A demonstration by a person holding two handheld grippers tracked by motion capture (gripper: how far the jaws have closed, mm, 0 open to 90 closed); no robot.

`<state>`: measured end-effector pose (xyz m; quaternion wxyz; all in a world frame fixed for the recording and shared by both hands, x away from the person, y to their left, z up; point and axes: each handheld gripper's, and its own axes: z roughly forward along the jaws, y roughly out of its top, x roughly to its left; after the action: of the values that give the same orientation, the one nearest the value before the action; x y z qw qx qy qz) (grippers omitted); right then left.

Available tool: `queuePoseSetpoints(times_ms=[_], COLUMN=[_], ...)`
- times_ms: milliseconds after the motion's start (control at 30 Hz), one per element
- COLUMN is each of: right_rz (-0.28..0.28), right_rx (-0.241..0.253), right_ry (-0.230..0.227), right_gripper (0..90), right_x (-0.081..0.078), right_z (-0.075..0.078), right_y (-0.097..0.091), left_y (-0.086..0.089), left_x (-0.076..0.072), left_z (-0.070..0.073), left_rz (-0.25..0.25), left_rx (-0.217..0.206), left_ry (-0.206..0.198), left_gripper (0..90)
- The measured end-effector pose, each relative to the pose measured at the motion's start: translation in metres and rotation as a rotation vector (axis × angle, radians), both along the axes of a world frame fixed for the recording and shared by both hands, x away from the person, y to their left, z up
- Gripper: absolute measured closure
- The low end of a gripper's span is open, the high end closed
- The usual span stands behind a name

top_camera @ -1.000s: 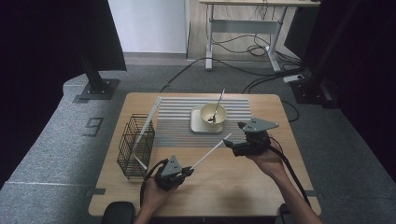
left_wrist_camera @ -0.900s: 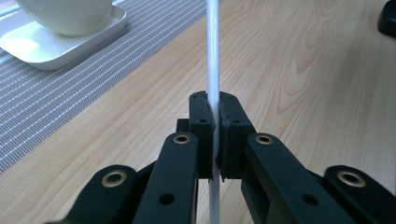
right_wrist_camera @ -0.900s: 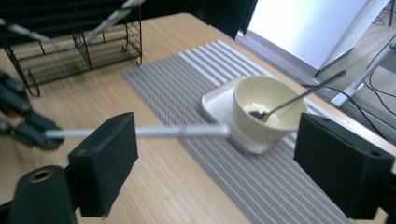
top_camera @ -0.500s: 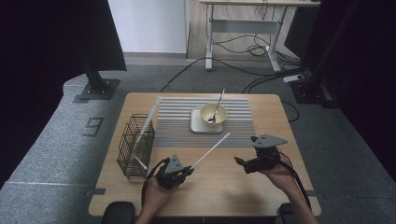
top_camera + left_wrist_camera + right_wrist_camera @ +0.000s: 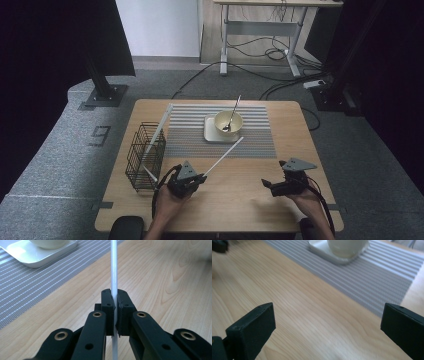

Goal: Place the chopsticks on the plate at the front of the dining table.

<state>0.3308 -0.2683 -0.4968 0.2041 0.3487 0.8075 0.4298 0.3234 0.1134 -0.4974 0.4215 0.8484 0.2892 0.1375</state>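
**One stick in the grip, two already in the basket**

The left hand-held gripper [image 5: 192, 180] was clamped on a white stick [image 5: 223, 156] that slanted up toward the bowl. The right hand-held gripper [image 5: 274, 186] hung wide and empty over the counter [image 5: 240, 205], its jaws having just opened. Beyond, two sticks leaned in the wire basket [image 5: 145, 156], so this one likely remained. Farthest stood one bowl [image 5: 228, 122] with one spoon [image 5: 233, 114] on one tray [image 5: 211, 134].

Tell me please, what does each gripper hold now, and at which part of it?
The left gripper is shut on the white chopstick near its lower end; the long part points toward the bowl. The right gripper is open, holding nothing.
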Motion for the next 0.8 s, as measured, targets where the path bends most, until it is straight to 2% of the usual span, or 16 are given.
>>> queuePoseSetpoints(times_ms=[200, 333, 467, 800], right_rz=[-0.037, -0.045, -0.049, -0.028], right_rx=[-0.009, -0.007, -0.038, -0.057], right_ry=[0.030, 0.054, 0.075, 0.137], right_gripper=[0.0, 0.0, 0.0, 0.0], right_x=[0.000, 0.000, -0.001, 0.000], right_z=[-0.022, -0.034, -0.046, -0.059], right_y=[-0.012, -0.016, -0.017, -0.015], left_y=[-0.003, -0.004, -0.006, -0.012], left_x=[0.007, 0.013, 0.020, 0.039], left_z=[0.003, 0.005, 0.008, 0.015], left_rz=[0.017, 0.030, 0.053, 0.080], left_rx=[0.025, 0.025, 0.022, 0.024], left_ry=[0.000, 0.003, 0.009, 0.014], left_gripper=[85.5, 85.4, 85.4, 85.4])
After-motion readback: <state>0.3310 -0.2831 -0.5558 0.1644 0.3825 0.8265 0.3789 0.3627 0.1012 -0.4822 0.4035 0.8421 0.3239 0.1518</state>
